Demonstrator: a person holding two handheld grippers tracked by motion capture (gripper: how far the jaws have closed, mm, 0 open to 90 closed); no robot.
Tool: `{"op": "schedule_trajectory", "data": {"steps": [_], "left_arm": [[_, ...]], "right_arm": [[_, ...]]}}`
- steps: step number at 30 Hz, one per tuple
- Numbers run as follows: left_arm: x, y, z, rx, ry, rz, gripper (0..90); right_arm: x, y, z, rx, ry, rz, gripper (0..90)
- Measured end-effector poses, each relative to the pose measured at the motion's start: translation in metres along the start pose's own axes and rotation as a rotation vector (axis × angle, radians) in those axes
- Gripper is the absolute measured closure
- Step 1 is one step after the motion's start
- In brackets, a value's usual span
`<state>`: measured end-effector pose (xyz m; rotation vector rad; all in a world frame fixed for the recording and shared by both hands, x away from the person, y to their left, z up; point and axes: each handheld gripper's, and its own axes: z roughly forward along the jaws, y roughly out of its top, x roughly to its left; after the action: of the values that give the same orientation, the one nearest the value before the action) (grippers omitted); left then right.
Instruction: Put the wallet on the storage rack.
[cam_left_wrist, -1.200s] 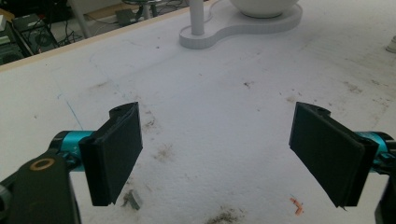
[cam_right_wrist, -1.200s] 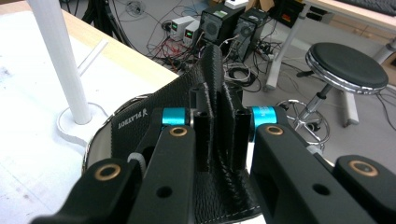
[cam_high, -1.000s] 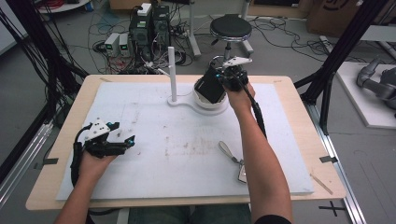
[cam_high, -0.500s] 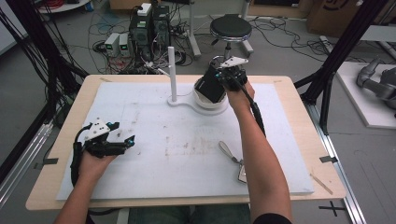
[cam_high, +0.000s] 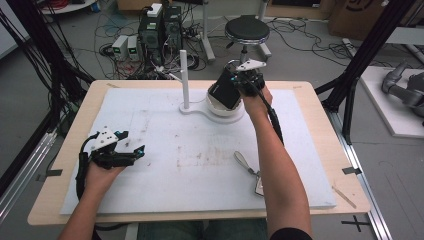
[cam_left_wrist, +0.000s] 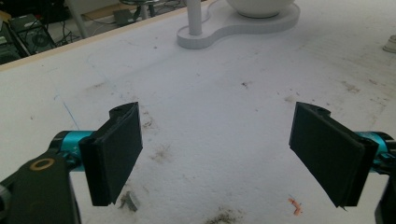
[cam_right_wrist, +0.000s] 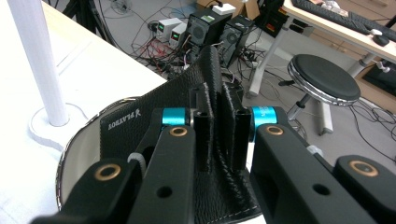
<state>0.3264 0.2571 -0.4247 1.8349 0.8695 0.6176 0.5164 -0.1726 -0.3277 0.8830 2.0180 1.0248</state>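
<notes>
Right gripper view: fingers (cam_right_wrist: 205, 135) clamp black wallet (cam_right_wrist: 154, 121) over bowl (cam_right_wrist: 77, 154).

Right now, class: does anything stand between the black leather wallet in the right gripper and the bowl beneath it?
Nothing visible does. The right gripper holds the wallet directly over the bowl; the white post stands off to one side.

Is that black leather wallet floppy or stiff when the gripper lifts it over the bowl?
Probably bendy but not limp: the black leather wallet curves where the right gripper pinches its edge, yet the rest stands out without drooping. Its grainy, stitched surface likely won't slip easily. It looks thin, so probably light, and should drop flat into the bowl rather than roll.
</notes>
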Motion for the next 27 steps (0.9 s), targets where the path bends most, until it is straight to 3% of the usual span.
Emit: {"op": "schedule_trajectory", "data": {"steps": [14,21,24,27], "left_arm": [[0.0,0.0,-0.001,0.0,-0.004,0.007,17.1],[-0.001,0.001,-0.001,-0.003,-0.003,0.002,17.1],[-0.001,0.001,-0.001,-0.004,-0.003,0.002,17.1],[-0.001,0.001,-0.001,-0.002,-0.007,0.006,17.1]], "right_arm": [[0.006,-0.003,0.002,-0.001,-0.026,-0.032,84.6],[0.018,-0.004,0.007,0.026,-0.013,-0.059,84.5],[0.02,-0.008,0.009,0.021,-0.011,-0.052,84.2],[0.017,-0.013,0.008,0.033,0.002,-0.011,83.5]]}}
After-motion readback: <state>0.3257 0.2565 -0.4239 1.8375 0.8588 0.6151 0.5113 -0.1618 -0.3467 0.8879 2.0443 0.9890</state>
